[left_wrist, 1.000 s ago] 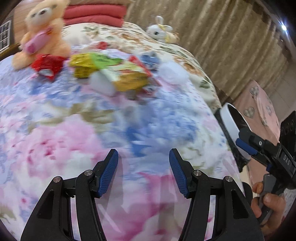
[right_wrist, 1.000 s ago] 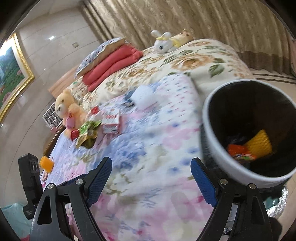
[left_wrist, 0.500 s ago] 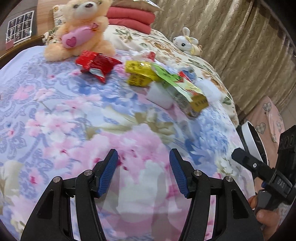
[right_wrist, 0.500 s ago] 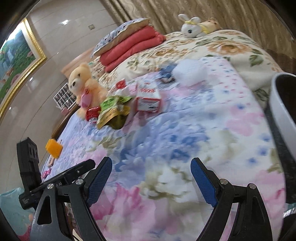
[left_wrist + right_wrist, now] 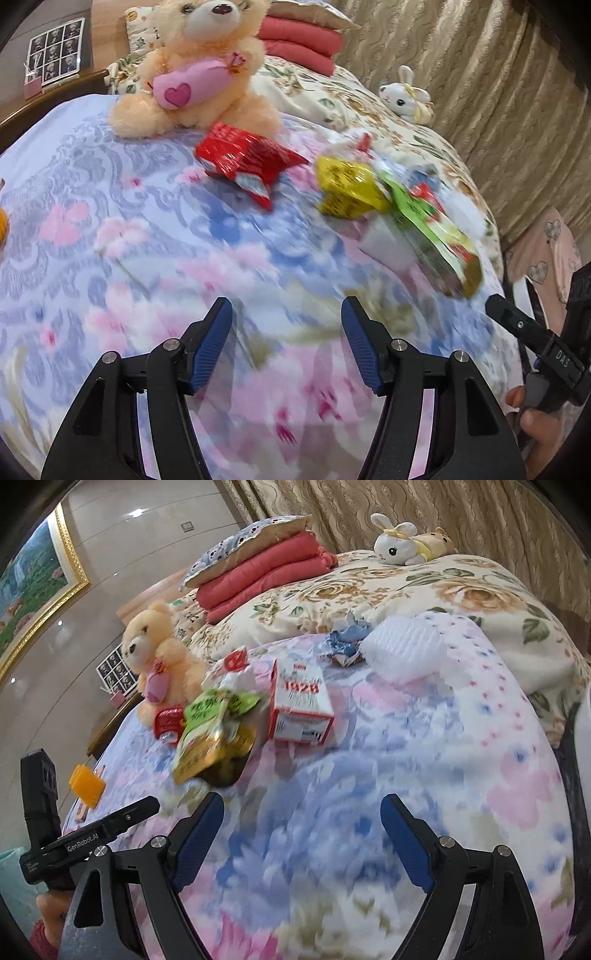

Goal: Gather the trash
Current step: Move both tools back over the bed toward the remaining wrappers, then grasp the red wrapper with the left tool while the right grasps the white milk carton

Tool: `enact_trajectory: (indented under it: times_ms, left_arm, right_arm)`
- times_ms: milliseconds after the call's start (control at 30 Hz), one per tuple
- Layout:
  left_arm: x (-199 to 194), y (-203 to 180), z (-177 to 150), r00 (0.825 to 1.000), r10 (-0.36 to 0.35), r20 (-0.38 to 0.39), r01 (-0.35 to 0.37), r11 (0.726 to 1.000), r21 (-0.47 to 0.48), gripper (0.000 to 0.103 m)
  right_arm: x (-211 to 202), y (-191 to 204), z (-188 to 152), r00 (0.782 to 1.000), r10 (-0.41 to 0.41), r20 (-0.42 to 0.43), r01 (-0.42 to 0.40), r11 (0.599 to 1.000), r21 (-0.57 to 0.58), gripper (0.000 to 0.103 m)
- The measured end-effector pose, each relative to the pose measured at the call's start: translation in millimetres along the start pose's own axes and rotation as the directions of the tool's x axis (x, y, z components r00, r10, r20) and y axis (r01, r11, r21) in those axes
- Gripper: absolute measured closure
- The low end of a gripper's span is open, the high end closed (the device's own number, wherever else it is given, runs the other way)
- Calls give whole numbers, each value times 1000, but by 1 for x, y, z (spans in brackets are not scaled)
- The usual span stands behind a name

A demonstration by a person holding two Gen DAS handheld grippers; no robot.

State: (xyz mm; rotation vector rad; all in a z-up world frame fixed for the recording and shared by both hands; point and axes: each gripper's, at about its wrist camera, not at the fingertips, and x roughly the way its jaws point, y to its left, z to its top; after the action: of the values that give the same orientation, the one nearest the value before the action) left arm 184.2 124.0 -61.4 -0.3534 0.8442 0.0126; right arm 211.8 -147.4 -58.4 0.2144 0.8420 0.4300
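Observation:
Trash lies in a cluster on the floral bedspread. In the left wrist view it is a red wrapper [image 5: 247,162], a yellow packet [image 5: 347,188] and a green pouch [image 5: 432,229] leaning on a white carton [image 5: 388,243]. My left gripper [image 5: 286,306] hovers short of them, its jaws opening with nothing between them. In the right wrist view the red-and-white carton [image 5: 299,701], the green pouch [image 5: 210,731], a crumpled blue wrapper [image 5: 347,642] and a white foam pad [image 5: 402,653] lie ahead of my right gripper [image 5: 303,805], which is open and empty.
A teddy bear [image 5: 195,70] sits just behind the red wrapper. A rabbit toy [image 5: 395,539] and folded red blankets [image 5: 266,572] lie further back. An orange block [image 5: 86,784] is at the left bed edge. The bin's white rim [image 5: 585,746] shows at the far right.
Both grippers have swung across the bed toward the trash cluster, which is now nearer and more central. The bin has slid almost out of the right wrist view.

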Motion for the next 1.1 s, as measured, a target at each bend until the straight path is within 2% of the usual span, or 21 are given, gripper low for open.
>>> enact_trajectory:
  times_ms: [233,567,600,633,667,700,733,900,1100]
  left_arm:
    - [20,13,34,1000,17,5,-17,999,-31,40]
    - [42,23,61,999,-13,38,16,997,-70,40]
    - [43,22,61,999,-16,37,19,997,-71,48]
    - [46,22,61,999,-22,31,24,997,-67,66]
    - [48,22,62,999,-28,21,29,998,-61,77]
    - [50,21,62,1000,-29,8,30,998,-55,92]
    - [51,19,61,1000,-24,4,24,999,-46,96]
    - [39,8,55,999,-9,40,9,1000,12,98]
    - [19,-3,33,998,-47,43,45,999,28,98]
  right_arm:
    - [28,-4,23,1000,13,-21,-13,1000,21,15]
    - [53,-2,46,999,40,-33,-39,999,31,15]
    - [57,-2,47,998,42,-38,-41,999,32,15]
    - [59,-1,48,998,43,-42,-42,999,30,16]
    - [63,0,48,998,42,-47,-41,999,27,18]
    - [66,1,47,998,37,-54,-36,999,23,31]
    - [68,1,46,997,32,-65,-31,999,21,52]
    - [57,-1,39,998,32,-57,-31,999,16,51]
    - [34,-8,25,998,40,-46,-39,999,24,52]
